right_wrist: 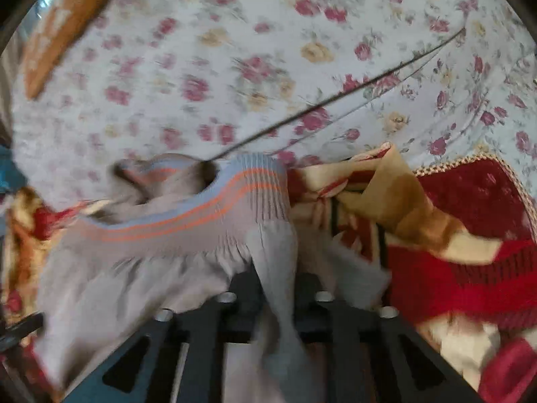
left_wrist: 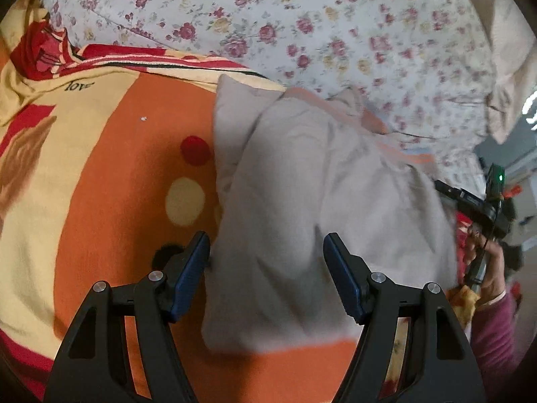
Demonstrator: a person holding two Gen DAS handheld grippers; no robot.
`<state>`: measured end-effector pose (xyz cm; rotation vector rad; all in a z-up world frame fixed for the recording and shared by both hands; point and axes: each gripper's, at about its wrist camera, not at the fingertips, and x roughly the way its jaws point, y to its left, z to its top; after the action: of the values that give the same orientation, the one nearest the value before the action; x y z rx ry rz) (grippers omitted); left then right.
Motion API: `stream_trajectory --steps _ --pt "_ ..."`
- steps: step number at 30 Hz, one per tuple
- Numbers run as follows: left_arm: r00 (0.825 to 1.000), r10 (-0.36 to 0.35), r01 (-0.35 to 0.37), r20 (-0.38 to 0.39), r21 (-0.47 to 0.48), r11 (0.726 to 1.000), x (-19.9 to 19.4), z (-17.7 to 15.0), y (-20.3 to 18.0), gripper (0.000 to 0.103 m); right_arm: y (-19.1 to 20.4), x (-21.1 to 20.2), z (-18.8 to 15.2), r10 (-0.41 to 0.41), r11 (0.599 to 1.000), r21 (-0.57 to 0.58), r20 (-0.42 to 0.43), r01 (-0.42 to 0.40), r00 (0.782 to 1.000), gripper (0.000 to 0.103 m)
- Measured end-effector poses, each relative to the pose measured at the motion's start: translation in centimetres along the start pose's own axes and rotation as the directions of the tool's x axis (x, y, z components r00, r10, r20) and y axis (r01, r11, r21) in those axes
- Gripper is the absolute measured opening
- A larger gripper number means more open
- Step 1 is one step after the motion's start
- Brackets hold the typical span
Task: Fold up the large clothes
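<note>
Looking along the left gripper (left_wrist: 266, 262), we see its blue-padded jaws spread wide, straddling but not pinching a grey sweater (left_wrist: 302, 208); the sweater lies on an orange, yellow and red blanket (left_wrist: 100, 174), beside a floral sheet (left_wrist: 302, 33); the right gripper (right_wrist: 277, 282) has its jaws drawn together on a fold of the sweater below its ribbed, orange-striped hem (right_wrist: 208, 208); that view is motion-blurred.
</note>
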<state>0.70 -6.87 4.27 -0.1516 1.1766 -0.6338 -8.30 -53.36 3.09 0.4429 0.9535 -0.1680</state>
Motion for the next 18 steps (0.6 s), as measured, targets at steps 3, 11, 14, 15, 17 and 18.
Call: stream_trajectory --steps 3,11,14,15,17,18 --pt "0.999 -0.032 0.032 -0.003 0.036 0.999 -1.4 -1.3 0.1 0.070 -0.5 -5.3 -3.2 0.072 0.997 -0.004 0.056 -0.072 0.996 0.079" --pt "0.996 -0.057 0.061 -0.067 0.074 0.995 0.0 -3.8 0.5 0.072 -2.3 -7.4 -12.2 0.144 0.989 0.048 -0.020 -0.143 0.989 0.078" --pt "0.999 -0.024 0.029 -0.047 0.120 0.992 0.3 -3.8 -0.2 0.032 -2.0 -7.0 -13.6 0.182 0.983 0.036 -0.038 -0.181 0.983 0.025" --pt "0.998 -0.030 0.036 -0.054 0.113 0.993 0.2 -3.6 -0.2 0.019 -1.1 -6.8 -13.6 0.149 0.989 -0.001 -0.046 -0.149 0.988 0.013" --pt "0.999 -0.040 0.042 -0.025 0.087 0.995 -0.9 -3.2 -0.1 0.013 -0.1 -7.7 -13.3 0.124 0.991 -0.054 -0.040 -0.126 0.992 0.007" --pt "0.999 -0.036 0.037 -0.007 0.095 0.995 -1.5 -3.2 -0.1 0.011 0.5 -9.1 -13.0 0.116 0.989 -0.088 -0.035 -0.119 0.993 0.004"
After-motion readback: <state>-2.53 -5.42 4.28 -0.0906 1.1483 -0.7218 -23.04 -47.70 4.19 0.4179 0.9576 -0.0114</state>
